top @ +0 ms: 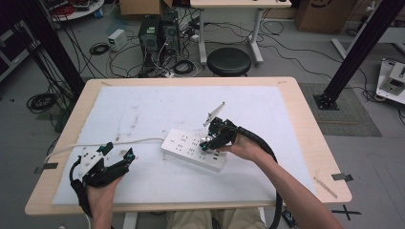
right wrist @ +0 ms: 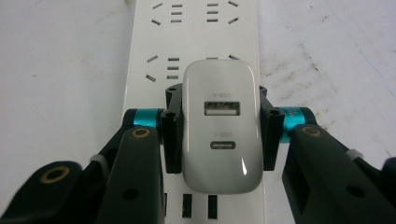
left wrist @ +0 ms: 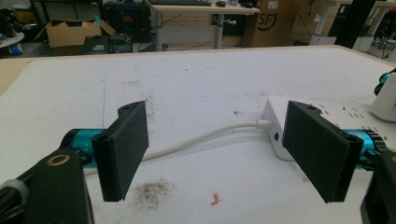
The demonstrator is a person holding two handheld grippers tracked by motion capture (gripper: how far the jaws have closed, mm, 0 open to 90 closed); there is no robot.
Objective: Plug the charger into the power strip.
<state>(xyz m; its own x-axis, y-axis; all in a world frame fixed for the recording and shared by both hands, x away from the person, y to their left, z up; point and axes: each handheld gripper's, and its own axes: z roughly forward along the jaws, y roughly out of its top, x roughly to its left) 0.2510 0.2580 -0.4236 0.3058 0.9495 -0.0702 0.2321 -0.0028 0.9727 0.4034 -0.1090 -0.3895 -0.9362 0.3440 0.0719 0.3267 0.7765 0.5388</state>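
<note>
The right gripper (right wrist: 219,135) has its 2 jaws pressed flat against the long sides of a white USB charger (right wrist: 220,126), port face toward the camera, held directly over the white power strip (right wrist: 194,28); whether its prongs are seated I cannot tell. The charger looks like a hard, glossy, light block, likely slippery under the pads; the flat sides are the sensible hold, squeezed squarely so it does not twist. The strip lies a little right of the middle of the white mat (top: 143,109), angled toward the front edge, its cord (left wrist: 201,137) running toward the left edge. The left gripper (left wrist: 217,149) hovers near the front left corner, jaws wide apart, holding nothing.
</note>
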